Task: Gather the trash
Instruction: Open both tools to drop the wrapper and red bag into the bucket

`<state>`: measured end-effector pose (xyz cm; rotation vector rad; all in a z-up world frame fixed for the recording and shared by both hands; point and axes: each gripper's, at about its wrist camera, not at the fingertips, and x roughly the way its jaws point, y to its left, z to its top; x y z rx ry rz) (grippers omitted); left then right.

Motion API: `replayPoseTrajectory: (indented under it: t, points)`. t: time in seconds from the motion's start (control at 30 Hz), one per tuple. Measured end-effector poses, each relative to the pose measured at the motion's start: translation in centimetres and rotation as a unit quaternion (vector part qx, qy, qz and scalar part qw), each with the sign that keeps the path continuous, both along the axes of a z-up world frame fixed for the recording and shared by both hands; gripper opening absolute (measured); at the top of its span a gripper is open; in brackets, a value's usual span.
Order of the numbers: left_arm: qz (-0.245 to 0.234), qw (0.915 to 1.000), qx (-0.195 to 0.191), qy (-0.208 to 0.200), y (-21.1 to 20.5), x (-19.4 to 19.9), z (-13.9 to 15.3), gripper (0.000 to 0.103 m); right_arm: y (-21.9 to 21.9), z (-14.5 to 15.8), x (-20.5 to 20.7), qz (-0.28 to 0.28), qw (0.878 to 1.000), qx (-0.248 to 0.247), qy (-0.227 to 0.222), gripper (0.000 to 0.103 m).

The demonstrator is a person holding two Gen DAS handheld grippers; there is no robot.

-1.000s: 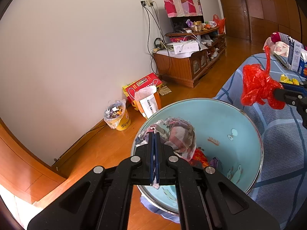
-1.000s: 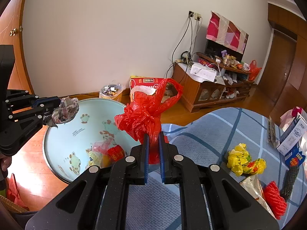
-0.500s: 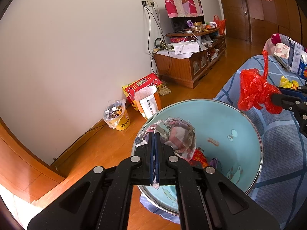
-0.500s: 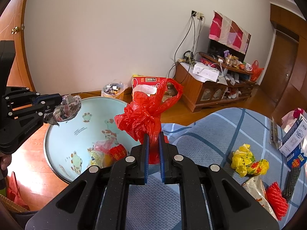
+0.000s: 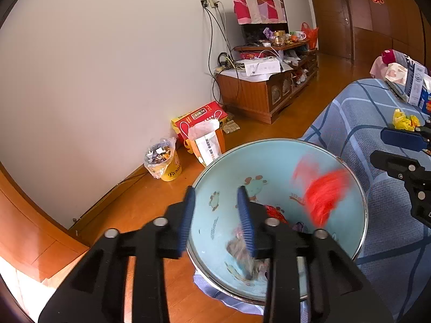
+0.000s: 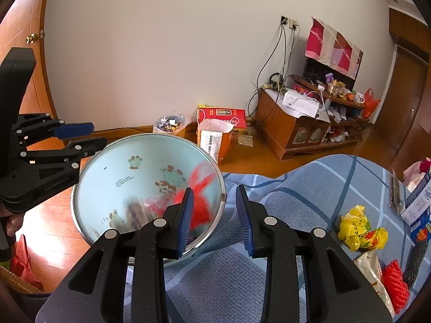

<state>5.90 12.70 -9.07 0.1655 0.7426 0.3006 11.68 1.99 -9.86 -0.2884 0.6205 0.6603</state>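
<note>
Both the left gripper (image 5: 216,214) and right gripper (image 6: 214,216) are hanging with jaws wide, a blurry red bag (image 5: 324,195) dropping into the blue basin (image 5: 358,188).

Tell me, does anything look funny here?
Yes: the red plastic bag is a streaky blur inside the light blue cartoon-printed basin, caught mid-fall. Both the left gripper and the right gripper are open, holding nothing.
</note>
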Motion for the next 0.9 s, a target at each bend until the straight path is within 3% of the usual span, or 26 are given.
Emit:
replayPoseTrajectory:
  t: [0.1,0.9]
  points:
    - [0.002,1.0,0.0,0.0,-0.04,-0.01,-0.08,0.039,-0.06,-0.03,0.05,-0.003,1.0,0.0,0.0,0.035]
    - [-0.003,1.0,0.004,0.005,0.27,-0.04,-0.21,0.039,-0.79,0.13,0.14,-0.009,1.0,0.007,0.0,0.037]
